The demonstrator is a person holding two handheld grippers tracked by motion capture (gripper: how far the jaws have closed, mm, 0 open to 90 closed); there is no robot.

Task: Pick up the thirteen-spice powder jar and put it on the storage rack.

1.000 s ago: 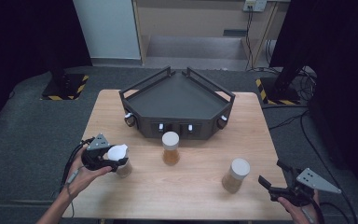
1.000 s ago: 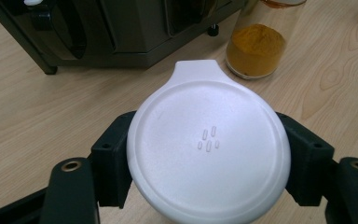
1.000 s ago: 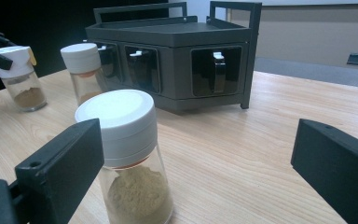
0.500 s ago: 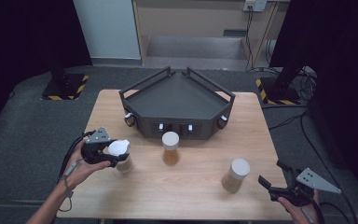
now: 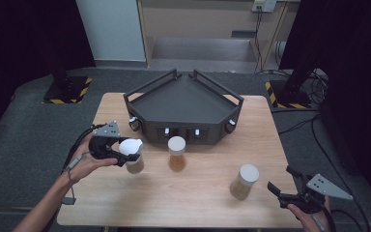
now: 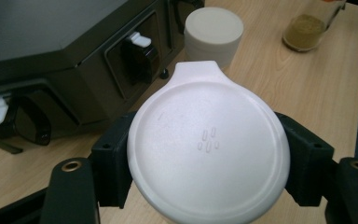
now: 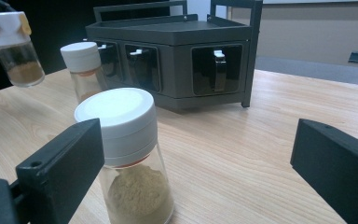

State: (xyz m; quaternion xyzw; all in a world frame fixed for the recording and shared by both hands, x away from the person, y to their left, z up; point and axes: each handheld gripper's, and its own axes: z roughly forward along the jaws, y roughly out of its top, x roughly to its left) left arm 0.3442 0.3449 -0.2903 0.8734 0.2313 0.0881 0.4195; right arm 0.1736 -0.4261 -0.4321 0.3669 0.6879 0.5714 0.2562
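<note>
My left gripper is shut on the white lid of a glass spice jar with brown powder, which hangs just above the table's left side. The right gripper view catches this jar at upper left. A second white-lidded jar stands at the middle, in front of the black rack. A third jar of tan powder stands at the right. My right gripper is open, level with that jar, which stands close ahead by its left jaw, untouched.
The black angular rack with small switch-like front panels takes up the far middle of the wooden table. The table's edge runs close by my right hand. Grey carpet and dark stands surround the table.
My left gripper has risen with the jar, lifting it off the table and a little toward the rack. The right gripper and the other two jars have stayed put.
</note>
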